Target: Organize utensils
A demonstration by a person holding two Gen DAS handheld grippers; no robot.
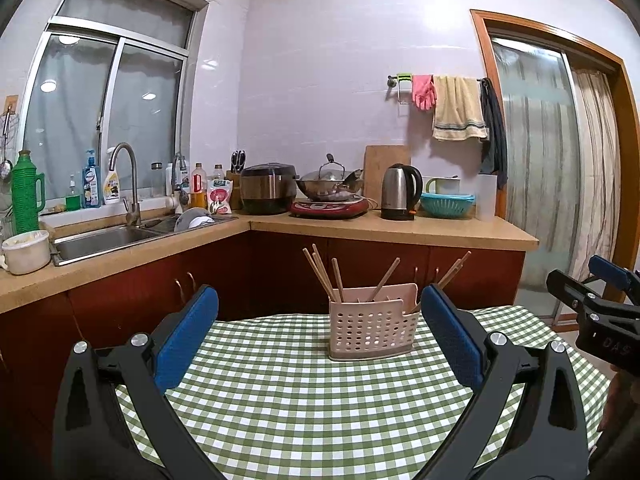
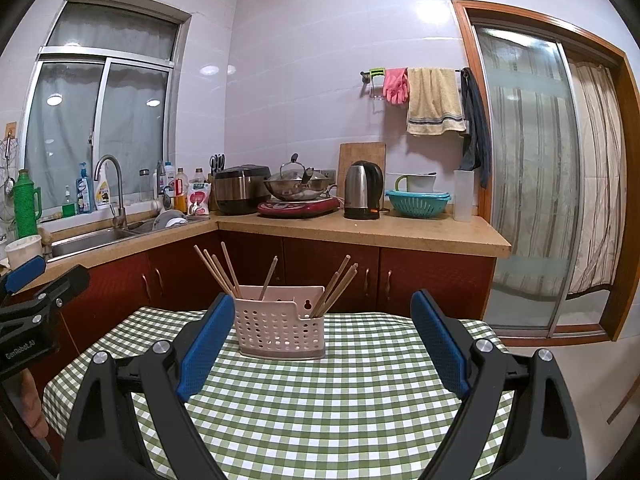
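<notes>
Green-checked cloth is covering the worktop (image 1: 304,400), where the pink perforated holder (image 1: 370,330) is standing upright. Both the left gripper (image 1: 320,340) and right gripper (image 2: 322,340) are hovering just short of the holder, jaws spread wide and pinching nothing. Wooden chopsticks (image 2: 218,272) are standing inside the holder, long axes fanning up and outward.

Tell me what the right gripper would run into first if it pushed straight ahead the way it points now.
Probably the pink perforated utensil holder with its chopsticks. It stands on the checked tablecloth left of centre between the open jaws of the right gripper. Depth is unclear, so the gripper may pass just right of it.
</notes>
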